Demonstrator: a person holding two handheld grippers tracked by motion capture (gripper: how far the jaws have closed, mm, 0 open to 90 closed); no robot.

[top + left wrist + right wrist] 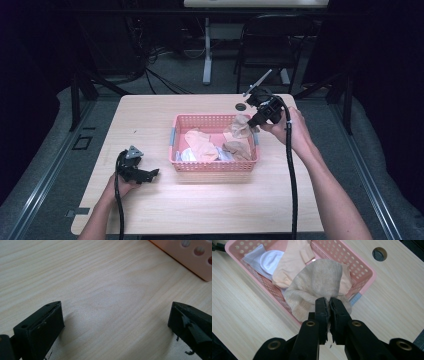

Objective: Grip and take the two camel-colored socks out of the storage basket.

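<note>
**One sock lifted out of the basket, the rest waiting**

Black jaws of the right gripper (328, 305) are pinched tight on the edge of a beige sock (317, 287), which hangs from them over the right end of the pink basket (367, 270). In the high view that right gripper (256, 121) sits above the basket's far right corner, the sock dangling clear of the rim rather than resting inside. So the work appears to be just beginning: one sock is picked, and nothing has been laid on the table (210, 205) yet.

Left in the basket are a peach sock (292, 262), a white sock (270, 261) and a brownish one (237, 149).

The left gripper (150, 174) rests on the table near the left front, jaws spread wide with nothing between them, well apart from the basket's near left corner.
</note>
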